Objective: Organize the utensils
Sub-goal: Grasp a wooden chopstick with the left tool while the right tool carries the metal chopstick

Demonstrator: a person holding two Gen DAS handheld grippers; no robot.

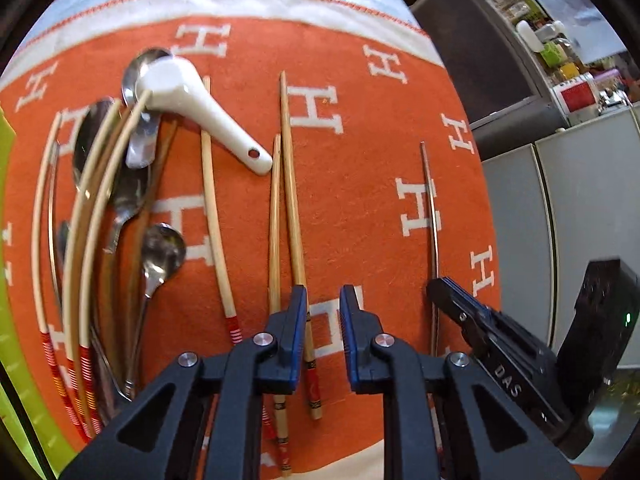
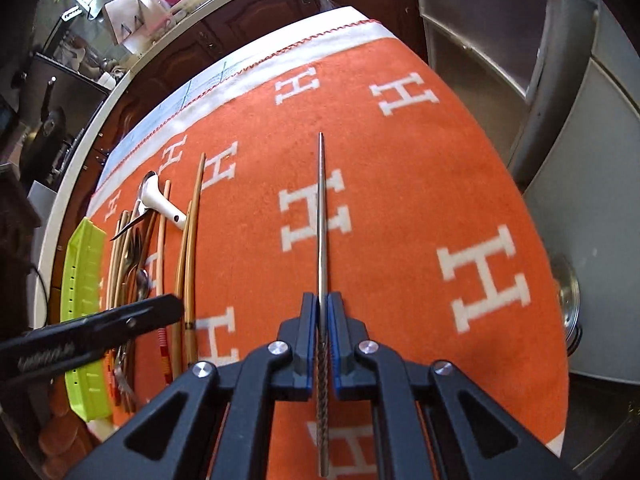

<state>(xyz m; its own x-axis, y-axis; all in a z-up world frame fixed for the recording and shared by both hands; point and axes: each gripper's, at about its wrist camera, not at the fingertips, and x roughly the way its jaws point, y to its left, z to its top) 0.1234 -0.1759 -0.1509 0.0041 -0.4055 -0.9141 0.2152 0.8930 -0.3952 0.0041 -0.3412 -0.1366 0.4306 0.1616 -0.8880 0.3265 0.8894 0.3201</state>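
Observation:
My right gripper (image 2: 323, 320) is shut on a thin metal chopstick (image 2: 322, 216) that points away over the orange cloth; the chopstick also shows in the left wrist view (image 1: 432, 216), held by the right gripper (image 1: 440, 286). My left gripper (image 1: 323, 312) is open and empty, just right of a pair of brown wooden chopsticks (image 1: 294, 220). Left of them lie a white ceramic spoon (image 1: 192, 108), several pale chopsticks with red-striped ends (image 1: 216, 220) and metal spoons (image 1: 160, 252) in a loose pile.
An orange cloth with white H letters (image 2: 400, 184) covers the table. A lime green tray (image 2: 86, 308) lies at the cloth's left edge. Grey cabinets (image 2: 580, 208) stand beyond the right table edge, and a counter with clutter (image 2: 100, 20) at the far left.

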